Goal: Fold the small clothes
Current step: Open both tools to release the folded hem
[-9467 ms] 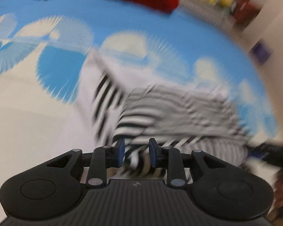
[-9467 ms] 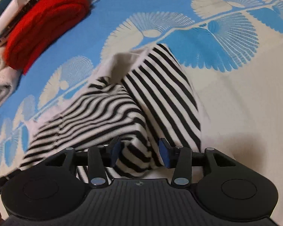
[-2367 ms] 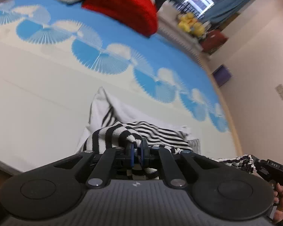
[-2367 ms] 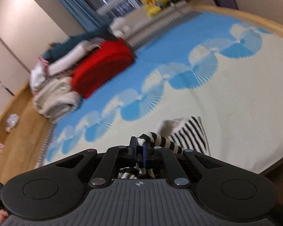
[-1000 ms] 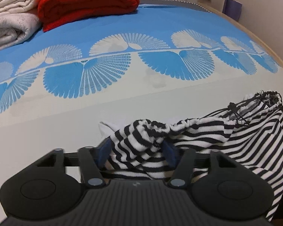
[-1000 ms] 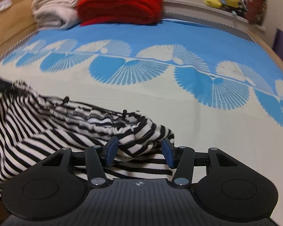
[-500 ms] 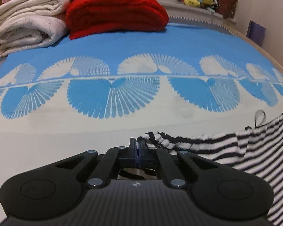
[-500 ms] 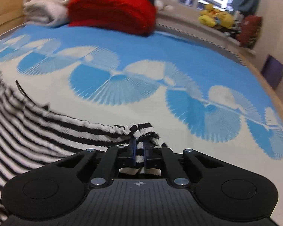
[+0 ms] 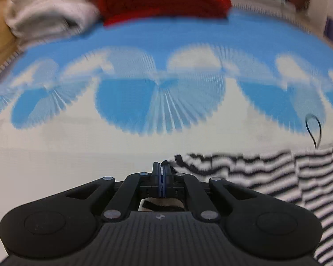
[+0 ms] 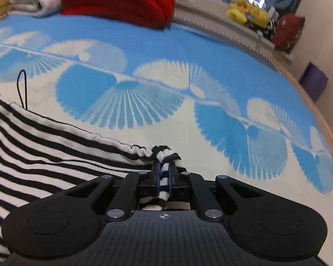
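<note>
I have the striped garment (image 10: 55,155) by its gathered top edge, one corner in each gripper, and it hangs stretched between them just over the bed (image 10: 211,137) with its blue fan-pattern cover. My right gripper (image 10: 163,175) has its jaws pinching a bunched fold of the edge, and I can see the stripes pressed between the pads and spilling out behind them. My left gripper (image 9: 161,173) has its jaws pressed almost flat together; a wisp of stripe shows at the tips and some cloth lies under them, so I judge it holds only a thin bite, and the blur there keeps me from being sure. A black cord loop (image 10: 23,88) stands up from the middle of the edge. To do this step well I would keep the edge taut and level between my two hands, lower the hanging part onto the pale band of the cover so that it lies smooth, and bring both corners down together. The thin left grip is my worry: a sharp tug sideways could pull that corner free, so I would move both hands gently and evenly. The red blanket (image 10: 117,2) and white blankets (image 9: 48,15) at the far end lie well apart from it.
</note>
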{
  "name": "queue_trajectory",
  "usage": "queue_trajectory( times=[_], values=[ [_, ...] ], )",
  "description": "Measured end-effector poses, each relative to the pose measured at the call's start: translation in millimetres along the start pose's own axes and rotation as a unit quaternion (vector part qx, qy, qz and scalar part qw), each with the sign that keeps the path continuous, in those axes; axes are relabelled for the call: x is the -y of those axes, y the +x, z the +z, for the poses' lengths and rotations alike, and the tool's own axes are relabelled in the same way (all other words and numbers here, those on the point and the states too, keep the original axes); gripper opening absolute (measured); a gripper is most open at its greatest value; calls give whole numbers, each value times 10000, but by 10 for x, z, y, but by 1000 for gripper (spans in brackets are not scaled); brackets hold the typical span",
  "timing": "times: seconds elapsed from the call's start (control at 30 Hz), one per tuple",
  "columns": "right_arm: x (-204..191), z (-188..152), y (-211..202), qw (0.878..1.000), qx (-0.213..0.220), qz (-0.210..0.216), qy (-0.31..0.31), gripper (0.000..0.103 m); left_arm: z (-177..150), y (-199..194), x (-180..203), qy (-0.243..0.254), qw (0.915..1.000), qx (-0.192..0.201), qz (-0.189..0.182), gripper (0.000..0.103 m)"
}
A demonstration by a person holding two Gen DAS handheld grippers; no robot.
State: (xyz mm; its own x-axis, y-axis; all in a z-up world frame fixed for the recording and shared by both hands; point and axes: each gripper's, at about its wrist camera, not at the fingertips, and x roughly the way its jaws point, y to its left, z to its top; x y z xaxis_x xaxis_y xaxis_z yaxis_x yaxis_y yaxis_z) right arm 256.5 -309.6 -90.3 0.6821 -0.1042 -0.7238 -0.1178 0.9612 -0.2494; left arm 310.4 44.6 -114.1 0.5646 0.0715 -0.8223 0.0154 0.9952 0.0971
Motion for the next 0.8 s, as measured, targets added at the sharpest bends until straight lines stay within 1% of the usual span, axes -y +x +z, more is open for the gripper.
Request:
queue_trajectory(
  times=[0.07, 0.1, 0.17, 0.2, 0.23, 0.27, 0.3, 0.37, 0.4, 0.43, 0.47, 0.53, 0.6, 0.67, 0.73, 0.77, 0.8],
  values=[
    [-88, -27, 146, 9995, -285, -88, -116, 6, -30, 122, 25, 57, 9992, -390, -113, 2],
    [-133, -43, 203, 9989, -404, -147, -204, 7, -34, 120, 15, 56, 9989, -436, -150, 4],
    [-185, -47, 207, 9985, -400, -249, -293, 13, -24, 42, -41, 14, 9987, -458, -227, 15],
    [-181, -36, 175, 9986, -386, -259, -264, 19, -27, -12, -83, -25, 9986, -456, -277, 31],
    [-148, -20, 115, 9990, -371, -197, -140, 25, -42, -77, -142, -76, 9984, -458, -310, 53],
    [-96, -14, 52, 9993, -362, -114, 23, 27, -60, -146, -212, -151, 9982, -458, -360, 62],
    [-17, -20, -34, 9990, -366, 1, 275, 28, -85, -232, -290, -254, 9978, -417, -439, 65],
    [147, -60, -223, 9959, -402, 259, 774, 33, -135, -418, -441, -511, 9962, -317, -638, 65],
    [225, -89, -322, 9939, -405, 355, 961, 40, -176, -496, -510, -646, 9947, -301, -739, 65],
    [312, -143, -465, 9914, -390, 471, 1161, 44, -225, -579, -578, -804, 9925, -322, -864, 65],
    [380, -195, -577, 9894, -371, 562, 1285, 45, -302, -667, -671, -983, 9891, -365, -1029, 65],
    [521, -361, -828, 9853, -374, 689, 1515, 47, -444, -856, -750, -1134, 9849, -447, -1229, 65],
    [643, -584, -1029, 9803, -492, 809, 1734, 47, -655, -1073, -802, -1047, 9856, -523, -1221, 65],
    [757, -854, -1165, 9704, -711, 953, 2100, 47, -880, -1196, -806, -861, 9866, -636, -1235, 64],
    [842, -1085, -1226, 9577, -1109, 1082, 2424, 47, -1067, -1218, -824, -939, 9832, -931, -1256, 63],
    [877, -1169, -1250, 9525, -1194, 1140, 2559, 47, -1106, -1224, -843, -941, 9824, -899, -1336, 63],
    [899, -1225, -1264, 9499, -1226, 1166, 2629, 47, -1137, -1197, -854, -891, 9811, -911, -1453, 63]
  ],
)
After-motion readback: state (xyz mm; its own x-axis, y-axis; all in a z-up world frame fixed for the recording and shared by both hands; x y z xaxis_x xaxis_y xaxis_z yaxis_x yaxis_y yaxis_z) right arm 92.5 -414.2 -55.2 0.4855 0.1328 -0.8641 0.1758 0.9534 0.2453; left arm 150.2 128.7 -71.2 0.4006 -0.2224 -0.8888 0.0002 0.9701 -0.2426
